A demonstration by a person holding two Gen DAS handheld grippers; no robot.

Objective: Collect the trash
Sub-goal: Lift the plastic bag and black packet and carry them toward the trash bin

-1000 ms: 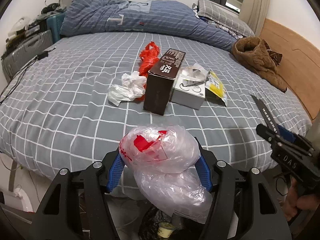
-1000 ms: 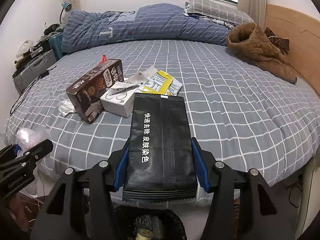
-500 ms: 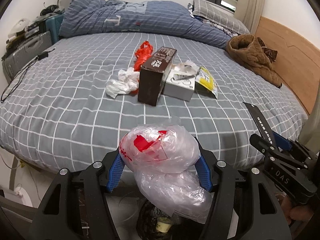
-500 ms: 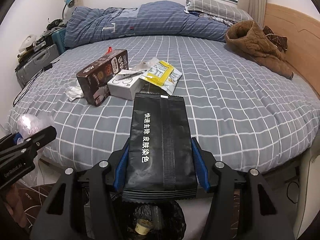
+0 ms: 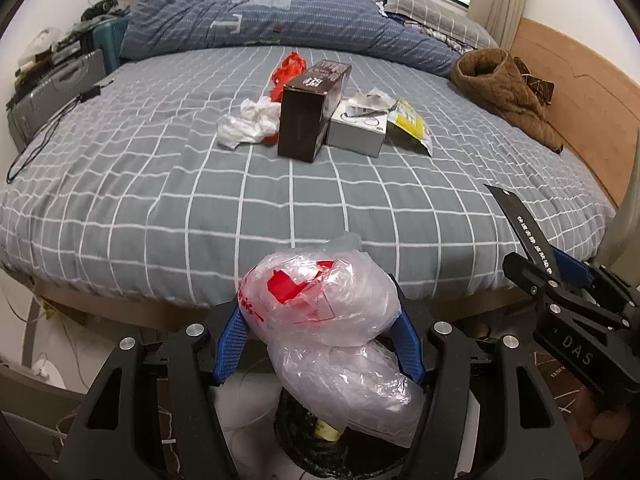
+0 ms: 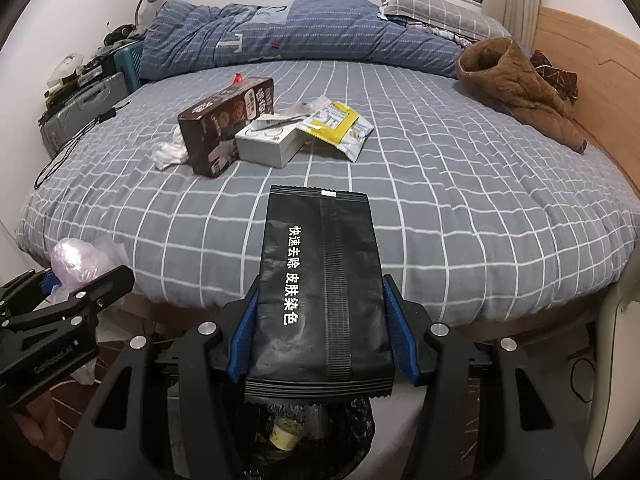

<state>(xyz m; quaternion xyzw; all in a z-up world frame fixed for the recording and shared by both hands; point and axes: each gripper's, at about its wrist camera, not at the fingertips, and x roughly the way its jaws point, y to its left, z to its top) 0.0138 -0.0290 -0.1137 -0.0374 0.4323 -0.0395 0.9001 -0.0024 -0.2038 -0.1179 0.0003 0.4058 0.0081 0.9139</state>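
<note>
My left gripper (image 5: 320, 344) is shut on a crumpled clear plastic bag with red print (image 5: 320, 304), which sags below the blue pads. My right gripper (image 6: 322, 332) is shut on a flat black pouch with white lettering (image 6: 320, 280). Both hang past the bed's near edge, above a black-lined trash bin (image 6: 308, 432) holding a small cup (image 6: 285, 434). More trash lies on the bed: a brown carton (image 5: 312, 112), a white box (image 5: 358, 130), white tissue (image 5: 250, 122), a red bag (image 5: 286, 74) and a yellow wrapper (image 6: 334, 124).
The grey checked bed (image 5: 160, 184) fills the view, with a blue quilt (image 5: 260, 16) at the back and a brown coat (image 5: 504, 88) by the wooden headboard (image 5: 592, 92). A suitcase (image 6: 80, 112) and clutter stand at the left. A hand (image 5: 600, 420) holds the right gripper.
Both grippers have drawn back from the bed with their loads. The bed's near edge and the bin below now show more fully. Neither grip has changed.
</note>
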